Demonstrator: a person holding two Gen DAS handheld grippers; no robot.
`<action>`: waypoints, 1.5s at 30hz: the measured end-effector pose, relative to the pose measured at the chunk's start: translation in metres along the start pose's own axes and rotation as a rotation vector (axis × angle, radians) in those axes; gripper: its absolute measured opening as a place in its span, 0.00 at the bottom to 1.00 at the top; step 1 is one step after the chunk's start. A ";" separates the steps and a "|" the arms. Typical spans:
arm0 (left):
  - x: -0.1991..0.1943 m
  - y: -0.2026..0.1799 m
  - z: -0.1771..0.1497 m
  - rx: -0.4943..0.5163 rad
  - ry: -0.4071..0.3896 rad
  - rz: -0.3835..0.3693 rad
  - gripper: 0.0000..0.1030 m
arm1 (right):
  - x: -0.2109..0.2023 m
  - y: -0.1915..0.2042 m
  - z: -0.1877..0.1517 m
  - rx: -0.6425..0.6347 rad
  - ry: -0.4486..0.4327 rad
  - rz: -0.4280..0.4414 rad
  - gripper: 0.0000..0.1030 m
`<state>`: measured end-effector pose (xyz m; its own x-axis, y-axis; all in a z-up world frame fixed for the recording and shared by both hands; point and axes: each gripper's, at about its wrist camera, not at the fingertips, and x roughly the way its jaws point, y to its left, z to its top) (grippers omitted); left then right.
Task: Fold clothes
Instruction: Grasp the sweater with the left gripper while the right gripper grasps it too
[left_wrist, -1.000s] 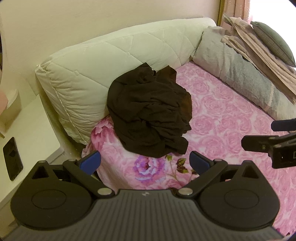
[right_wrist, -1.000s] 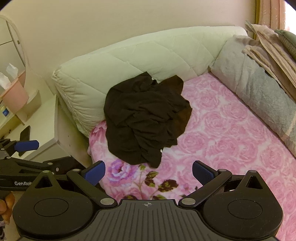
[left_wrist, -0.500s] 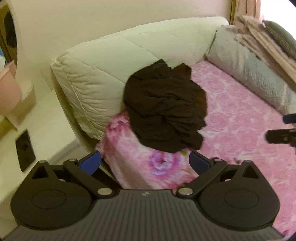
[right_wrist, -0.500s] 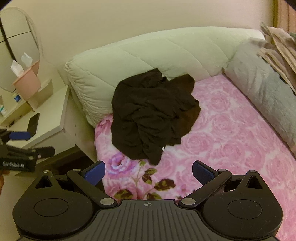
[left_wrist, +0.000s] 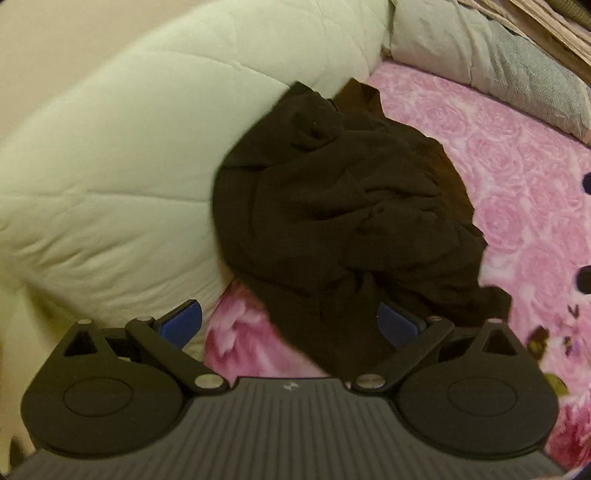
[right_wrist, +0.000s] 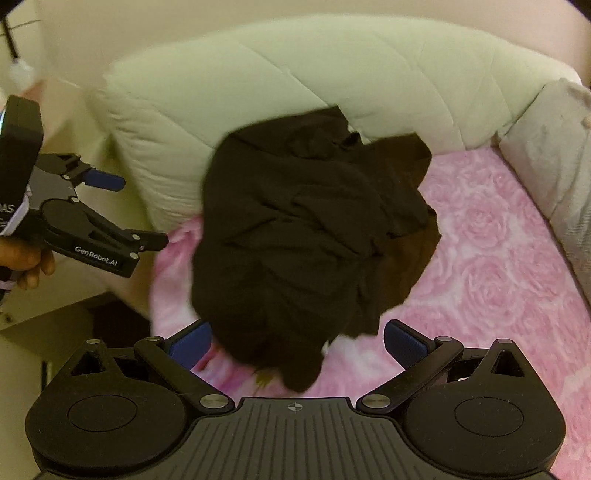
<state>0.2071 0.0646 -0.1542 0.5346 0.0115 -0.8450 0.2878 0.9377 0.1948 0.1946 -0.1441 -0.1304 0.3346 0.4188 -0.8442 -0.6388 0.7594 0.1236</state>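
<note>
A crumpled dark brown garment (left_wrist: 332, 206) lies in a heap on the pink rose bedsheet (left_wrist: 517, 192), leaning against a pale green quilted cushion. My left gripper (left_wrist: 290, 325) is open, and the garment's near edge hangs between its blue pads without being pinched. In the right wrist view the same garment (right_wrist: 306, 229) fills the middle. My right gripper (right_wrist: 297, 343) is open, with the garment's lower edge between its fingers. The left gripper (right_wrist: 136, 210) also shows there at the left, open, held by a hand (right_wrist: 26, 262) and short of the cloth.
The quilted cushion (right_wrist: 295, 81) stands along the wall behind the garment. A grey pillow (left_wrist: 498, 62) lines the bed's right side. A white nightstand (right_wrist: 55, 325) sits left of the bed. Bare pink sheet (right_wrist: 498, 258) stretches to the right of the garment.
Both grippers have moved in close to the garment, whose near edge now lies between each pair of open fingers. The garment itself has not moved.
</note>
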 end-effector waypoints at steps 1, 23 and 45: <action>0.012 0.004 0.005 0.003 0.001 -0.014 0.97 | 0.015 -0.004 0.007 0.001 0.007 -0.007 1.00; 0.105 0.024 0.019 0.032 0.041 -0.114 0.81 | 0.173 -0.025 0.066 -0.181 0.084 -0.039 0.74; -0.101 -0.152 0.013 0.407 -0.171 -0.657 0.06 | -0.119 -0.098 -0.121 0.522 -0.169 -0.249 0.16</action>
<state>0.1203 -0.0835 -0.0922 0.2592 -0.5848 -0.7686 0.8374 0.5327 -0.1229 0.1339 -0.3285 -0.1050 0.5632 0.2382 -0.7913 -0.1174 0.9709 0.2087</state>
